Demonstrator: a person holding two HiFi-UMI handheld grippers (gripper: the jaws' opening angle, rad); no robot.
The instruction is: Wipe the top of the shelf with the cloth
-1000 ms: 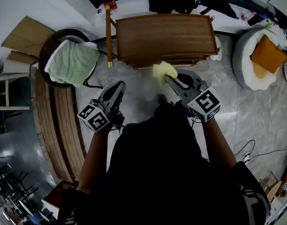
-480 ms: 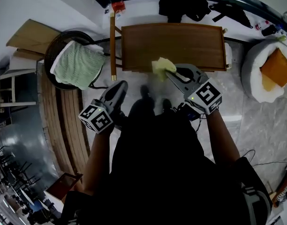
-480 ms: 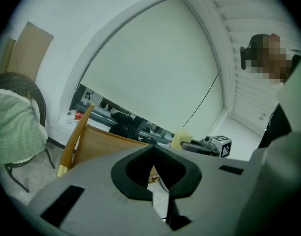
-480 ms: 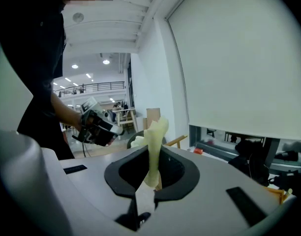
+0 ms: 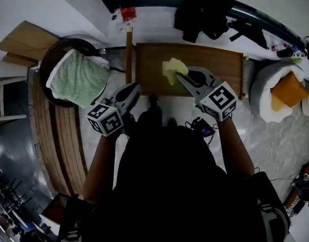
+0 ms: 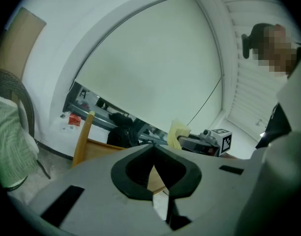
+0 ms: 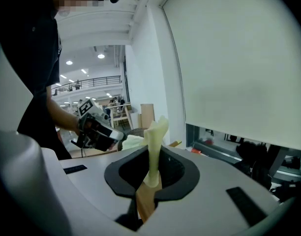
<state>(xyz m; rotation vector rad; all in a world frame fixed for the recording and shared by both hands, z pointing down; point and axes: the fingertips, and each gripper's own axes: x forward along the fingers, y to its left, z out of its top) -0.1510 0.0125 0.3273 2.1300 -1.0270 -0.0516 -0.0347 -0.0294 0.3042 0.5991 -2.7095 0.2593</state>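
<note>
Cloth (image 5: pixel 171 67) clamped in right tool (image 5: pixel 178 77), shelf (image 5: pixel 222 64) partly hidden beneath

Pale yellow cloth (image 5: pixel 171 67), brown wooden shelf (image 5: pixel 221 65), green towel (image 5: pixel 76 78)

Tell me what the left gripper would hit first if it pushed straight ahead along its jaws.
Most likely the near left edge of the wooden shelf, which lies just beyond the left gripper and its shut jaws; depth is hard to judge.
</note>
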